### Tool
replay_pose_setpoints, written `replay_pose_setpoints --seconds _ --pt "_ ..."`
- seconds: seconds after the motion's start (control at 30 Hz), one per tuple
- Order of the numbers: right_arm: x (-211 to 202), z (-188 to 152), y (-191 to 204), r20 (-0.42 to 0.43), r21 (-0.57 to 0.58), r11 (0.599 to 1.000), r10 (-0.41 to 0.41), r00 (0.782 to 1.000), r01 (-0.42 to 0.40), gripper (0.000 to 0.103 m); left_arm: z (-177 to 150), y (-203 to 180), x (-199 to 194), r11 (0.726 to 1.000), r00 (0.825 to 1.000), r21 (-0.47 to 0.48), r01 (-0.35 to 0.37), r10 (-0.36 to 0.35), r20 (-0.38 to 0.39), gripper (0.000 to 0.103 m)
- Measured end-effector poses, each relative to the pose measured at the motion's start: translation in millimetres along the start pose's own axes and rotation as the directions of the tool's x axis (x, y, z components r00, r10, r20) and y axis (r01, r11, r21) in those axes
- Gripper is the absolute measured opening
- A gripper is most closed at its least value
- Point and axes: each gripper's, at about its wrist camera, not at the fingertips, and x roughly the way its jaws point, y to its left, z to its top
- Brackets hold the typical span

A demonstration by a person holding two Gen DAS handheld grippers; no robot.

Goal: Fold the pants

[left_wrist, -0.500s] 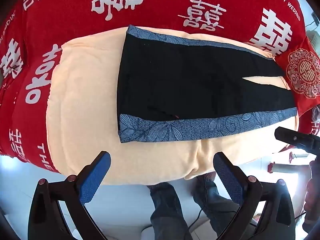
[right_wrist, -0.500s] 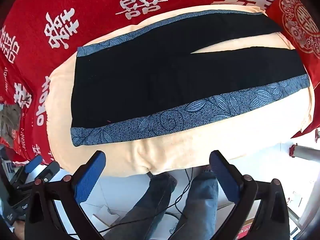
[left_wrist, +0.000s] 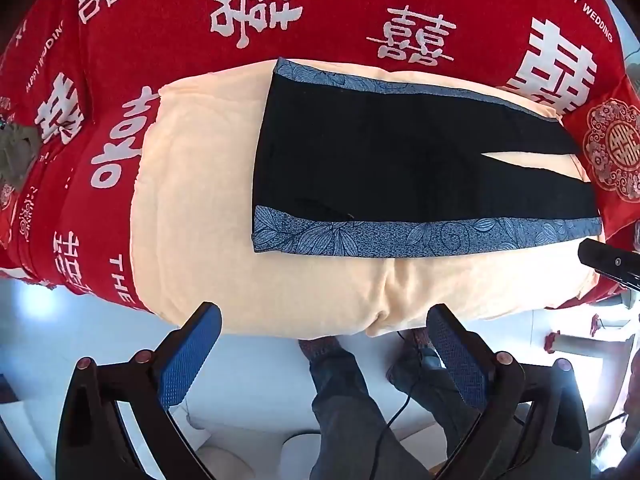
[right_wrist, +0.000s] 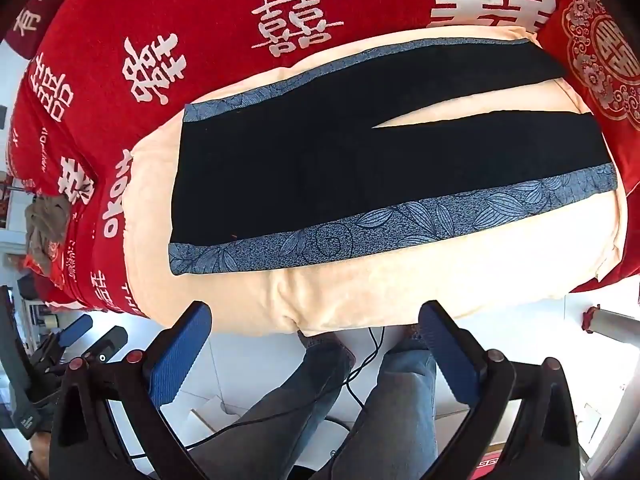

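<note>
Looking from the left wrist camera, the black pants lie flat on a cream blanket, which covers a red bedspread with white characters. The waist end is toward the left and the two legs run to the right, with a narrow gap between them. A blue patterned stripe runs along the near side of the pants. The left gripper hangs over the floor, in front of the bed edge, well apart from the pants; its blue pads are spread wide and hold nothing. The person's legs in jeans show between the fingers.

In the right wrist view the pants lie the same way on the blanket. The right gripper is also before the bed edge, with its fingers wide apart and empty. A crumpled grey cloth lies on the bedspread at the far left.
</note>
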Motion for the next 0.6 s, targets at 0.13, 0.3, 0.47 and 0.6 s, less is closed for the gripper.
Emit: replay_pose_setpoints --seconds 0.13,0.3,0.47,0.6 --pt "-0.3 1.4 -3.3 -0.012 -0.003 1.000 0.018 1.000 -0.019 0.103 5.5 -3.6 -9.9 1.000 1.000 -0.013 -0.014 0.014 0.006 0.103" --pt "-6.8 5.9 -13.7 -0.026 -0.029 0.998 0.050 0.998 -0.050 0.103 12.6 -11.9 -23.7 0.995 0.999 -0.096 -0.034 0.038 0.038 0.103" --pt "-22.7 17.6 -30.4 -0.022 -0.086 0.995 0.042 0.999 -0.044 0.103 0.7 -37.2 -22.1 0.987 1.000 -0.159 -0.015 0.017 0.010 0.103" --pt "-16.4 15.3 -50.9 -0.069 -0.106 0.993 0.038 0.997 -0.046 0.103 -11.3 -56.6 -21.1 0.982 0.999 -0.182 -0.040 0.040 -0.004 0.103"
